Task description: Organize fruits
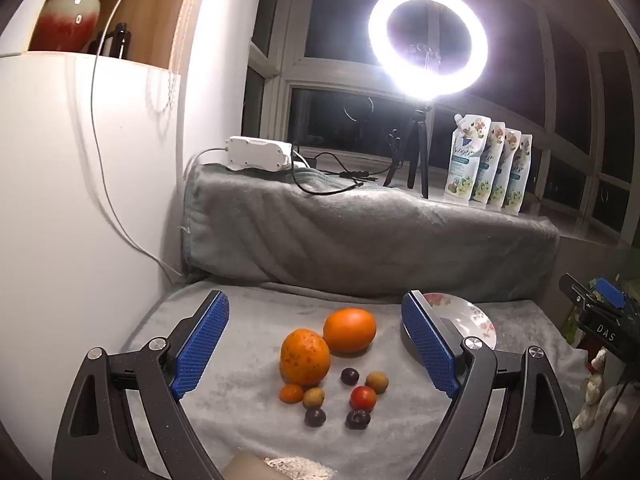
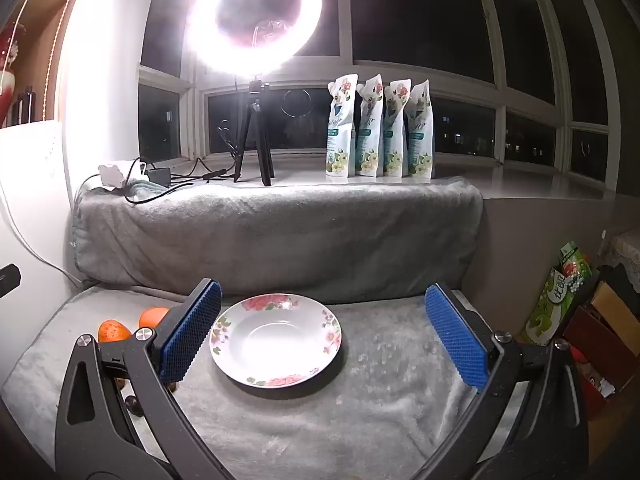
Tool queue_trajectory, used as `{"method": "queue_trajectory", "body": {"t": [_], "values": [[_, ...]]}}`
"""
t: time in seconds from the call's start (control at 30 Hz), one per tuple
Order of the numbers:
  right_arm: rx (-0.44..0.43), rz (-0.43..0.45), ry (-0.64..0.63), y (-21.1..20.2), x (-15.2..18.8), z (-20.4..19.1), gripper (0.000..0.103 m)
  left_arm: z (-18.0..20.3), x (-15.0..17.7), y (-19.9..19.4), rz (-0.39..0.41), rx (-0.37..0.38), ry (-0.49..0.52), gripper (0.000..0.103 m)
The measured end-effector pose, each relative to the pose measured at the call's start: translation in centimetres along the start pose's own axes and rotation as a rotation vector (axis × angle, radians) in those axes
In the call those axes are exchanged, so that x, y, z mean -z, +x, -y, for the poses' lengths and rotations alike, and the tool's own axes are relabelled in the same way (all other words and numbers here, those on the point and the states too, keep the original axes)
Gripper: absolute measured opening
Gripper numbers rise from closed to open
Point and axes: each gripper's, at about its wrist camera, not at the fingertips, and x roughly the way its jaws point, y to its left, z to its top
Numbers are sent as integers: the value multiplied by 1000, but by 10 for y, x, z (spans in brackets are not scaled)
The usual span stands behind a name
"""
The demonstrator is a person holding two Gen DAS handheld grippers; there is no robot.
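Left wrist view: left claw [image 1: 316,344] spread wide, blue pads [image 1: 202,348] gripping nothing, touching nothing. Between the jaws, on the grey blanket [image 1: 248,408]: two oranges [image 1: 349,330], touching each other, plus a cluster of small fruits [image 1: 363,398] nearer the camera. Behind the right pad, a floral plate [image 1: 476,320].

Right wrist view: right claw [image 2: 324,332] likewise spread wide, holding nothing. Plate [image 2: 332,340] between the pads, bare. Oranges [image 2: 113,331] beyond the left finger, partly hidden.

Plate [image 1: 476,320] — half behind pad [image 1: 430,344]
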Motion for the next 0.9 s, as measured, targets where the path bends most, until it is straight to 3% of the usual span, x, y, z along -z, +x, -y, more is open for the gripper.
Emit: {"method": "queue_trajectory", "body": {"t": [0.9], "values": [[6, -6, -9, 4, 2, 0, 103, 5, 7, 6, -22, -14, 15, 88]]}}
